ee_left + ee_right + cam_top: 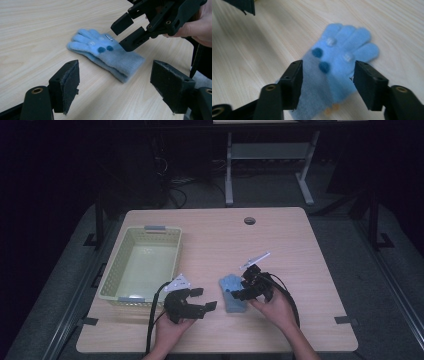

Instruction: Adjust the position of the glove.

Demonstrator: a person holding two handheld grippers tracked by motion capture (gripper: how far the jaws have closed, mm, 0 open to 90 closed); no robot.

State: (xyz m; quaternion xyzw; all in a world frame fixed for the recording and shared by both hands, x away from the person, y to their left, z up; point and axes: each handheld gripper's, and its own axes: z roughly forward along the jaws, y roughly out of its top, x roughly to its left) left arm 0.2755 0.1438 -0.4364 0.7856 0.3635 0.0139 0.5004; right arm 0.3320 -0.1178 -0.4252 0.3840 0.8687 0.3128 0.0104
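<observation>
1. My right tool (240, 292) hovers over the blue glove (231, 300), jaws parted wide and straddling its cuff end, pads not pressing.
2. The glove lies flat on the worktop (280, 235), fingers pointing away from my right tool.
3. My left tool (204, 299) is open and empty, the glove just ahead of it.
4. A green basket (112, 270) sits beyond my left tool.

Fuzzy blue knit glove (107, 56) on matt pale wood-grain table (37, 30)
</observation>
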